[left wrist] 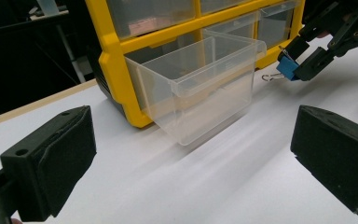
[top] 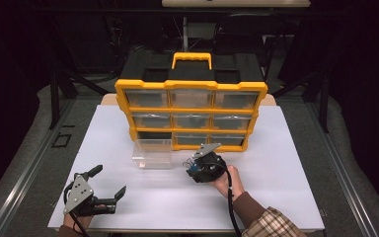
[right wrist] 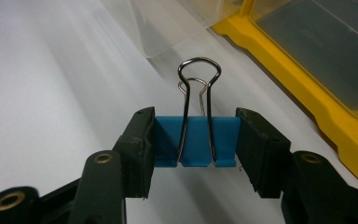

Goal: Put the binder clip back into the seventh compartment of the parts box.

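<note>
A blue binder clip point(right wrist: 196, 141) with its wire handles pointing away from the camera sits clamped between the jaws of our right gripper point(top: 197, 163), held just above the white table point(top: 286, 163) near the front of the yellow drawer organizer point(top: 191, 114). Just to its left we see a clear plastic drawer point(top: 152, 153) pulled out of the bottom-left slot and resting on the table. Our left gripper point(top: 109, 181) rests at the near left of the table, well apart from the drawer, its jaws spread wide around nothing
</note>
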Demonstrator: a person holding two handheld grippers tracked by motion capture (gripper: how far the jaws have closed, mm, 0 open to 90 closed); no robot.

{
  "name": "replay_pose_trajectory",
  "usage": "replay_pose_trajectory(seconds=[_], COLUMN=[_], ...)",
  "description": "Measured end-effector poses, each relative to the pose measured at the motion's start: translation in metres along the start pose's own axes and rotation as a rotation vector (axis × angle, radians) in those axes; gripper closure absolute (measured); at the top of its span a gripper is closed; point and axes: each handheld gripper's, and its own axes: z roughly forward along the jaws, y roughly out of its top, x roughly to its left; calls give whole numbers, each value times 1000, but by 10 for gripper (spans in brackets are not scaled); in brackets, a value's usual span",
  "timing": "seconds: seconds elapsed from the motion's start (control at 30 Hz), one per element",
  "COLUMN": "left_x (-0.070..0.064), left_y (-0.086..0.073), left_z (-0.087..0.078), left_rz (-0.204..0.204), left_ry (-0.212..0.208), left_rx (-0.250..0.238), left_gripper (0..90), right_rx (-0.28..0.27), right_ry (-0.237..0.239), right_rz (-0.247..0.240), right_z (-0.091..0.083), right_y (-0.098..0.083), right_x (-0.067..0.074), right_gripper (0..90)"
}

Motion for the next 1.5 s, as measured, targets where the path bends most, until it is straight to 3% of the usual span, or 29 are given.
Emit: replay_pose_trajectory(seconds=[0.47,1.07,1.5], left_x=[0,0,0], left_y=[0,0,0], left_z=[0,0,0], left_rz=[-1,0,-1], left_ry=[1,-1,-1], left_rx=[2,3,5], left_gripper=[0,0,0], right_rx=[42,48,52], right_ry=[3,-13,1], right_rz=[0,-21,-38], right_z=[0,-8,-11], right_y=[6,23,31], right_x=[-5,-9,-9], right_gripper=[496,495,496])
